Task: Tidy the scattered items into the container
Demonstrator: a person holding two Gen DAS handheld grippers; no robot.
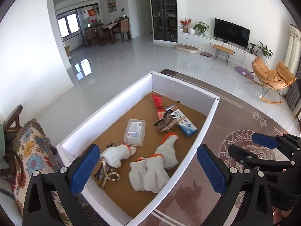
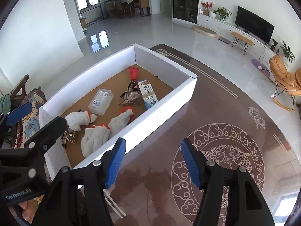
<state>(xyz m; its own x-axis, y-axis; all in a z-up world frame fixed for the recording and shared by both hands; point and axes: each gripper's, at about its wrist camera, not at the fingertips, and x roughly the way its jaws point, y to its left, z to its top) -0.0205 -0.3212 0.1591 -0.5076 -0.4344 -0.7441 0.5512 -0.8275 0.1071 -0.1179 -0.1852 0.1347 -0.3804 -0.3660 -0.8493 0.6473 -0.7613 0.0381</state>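
Note:
A white cardboard box (image 1: 180, 88) with a brown floor stands on the patterned tabletop. Inside lie white knit gloves with orange cuffs (image 1: 148, 175), a clear plastic case (image 1: 134, 134), a blue-and-white carton (image 1: 183, 121), a red packet (image 1: 159, 103), a dark wrapper bundle (image 1: 165, 123) and a braided cord (image 1: 109, 177). My left gripper (image 1: 148, 169) hangs wide open above the box's near end, holding nothing. To the right of the box (image 2: 163, 56), my right gripper (image 2: 154, 163) is open and empty over the bare tabletop. The gloves (image 2: 96, 139) and case (image 2: 101, 100) also show in the right wrist view.
The brown tabletop carries a fish medallion pattern (image 2: 225, 156) right of the box. A floral-cushioned seat (image 1: 28, 150) sits close on the left. Beyond are a glossy tiled floor, an orange rocking chair (image 1: 270, 75) and a TV (image 1: 232, 32).

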